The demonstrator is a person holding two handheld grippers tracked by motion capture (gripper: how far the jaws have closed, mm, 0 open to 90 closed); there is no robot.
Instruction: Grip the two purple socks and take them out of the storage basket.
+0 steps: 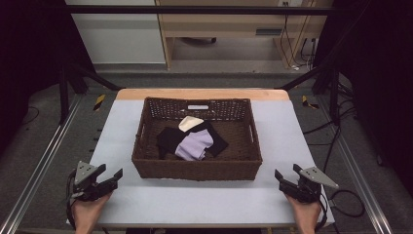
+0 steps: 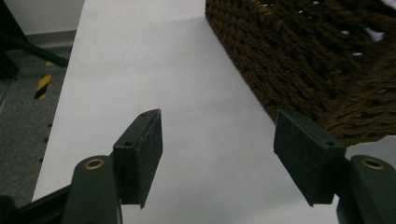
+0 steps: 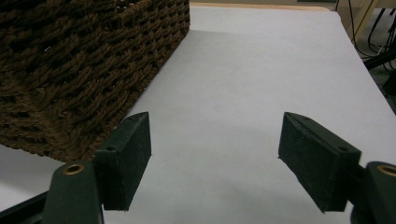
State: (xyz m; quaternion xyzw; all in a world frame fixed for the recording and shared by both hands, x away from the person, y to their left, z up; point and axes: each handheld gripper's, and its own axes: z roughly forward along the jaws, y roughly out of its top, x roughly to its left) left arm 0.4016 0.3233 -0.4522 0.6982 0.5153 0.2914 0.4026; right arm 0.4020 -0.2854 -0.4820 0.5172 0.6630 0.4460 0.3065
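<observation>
A brown wicker basket (image 1: 197, 168) stands in the middle of the white table (image 1: 122, 131). Inside it lie a black cloth (image 1: 170, 138), a lilac cloth (image 1: 196, 145) on top of it, and a cream cloth (image 1: 189, 123) behind. My left gripper (image 1: 110, 174) rests open at the table's front left, with the basket's wall (image 2: 303, 60) to its right. My right gripper (image 1: 287, 175) rests open at the front right, with the basket's corner (image 3: 79, 70) to its left. Neither holds anything.
The table's far edge is a wooden strip (image 1: 202, 93). Metal frame rails (image 1: 44, 156) run along both sides of the table. Cables (image 1: 341, 122) lie on the floor at the right. A wooden desk (image 1: 234, 24) stands behind.
</observation>
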